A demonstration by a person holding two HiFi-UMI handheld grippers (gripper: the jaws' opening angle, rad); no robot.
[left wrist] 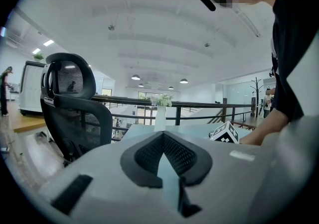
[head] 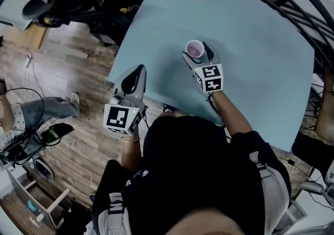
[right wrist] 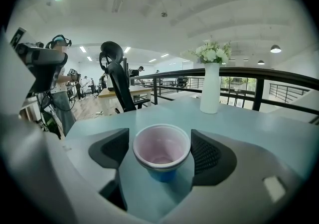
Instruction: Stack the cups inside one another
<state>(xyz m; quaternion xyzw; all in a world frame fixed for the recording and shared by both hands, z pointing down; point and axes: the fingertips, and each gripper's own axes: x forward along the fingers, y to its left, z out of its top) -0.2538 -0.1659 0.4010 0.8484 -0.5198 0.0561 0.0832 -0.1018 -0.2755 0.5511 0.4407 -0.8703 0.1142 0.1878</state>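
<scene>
Cups point(right wrist: 161, 149) nested | right hand-held gripper point(head: 198, 55) tilted down, jaws apart around them

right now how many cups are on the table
2, nested: a pink cup sits inside a blue cup on the table, between the open jaws of the right gripper; more may hide inside.

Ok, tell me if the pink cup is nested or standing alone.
Nested: the pink cup sits upright inside a blue cup, whose base shows beneath it.
</scene>
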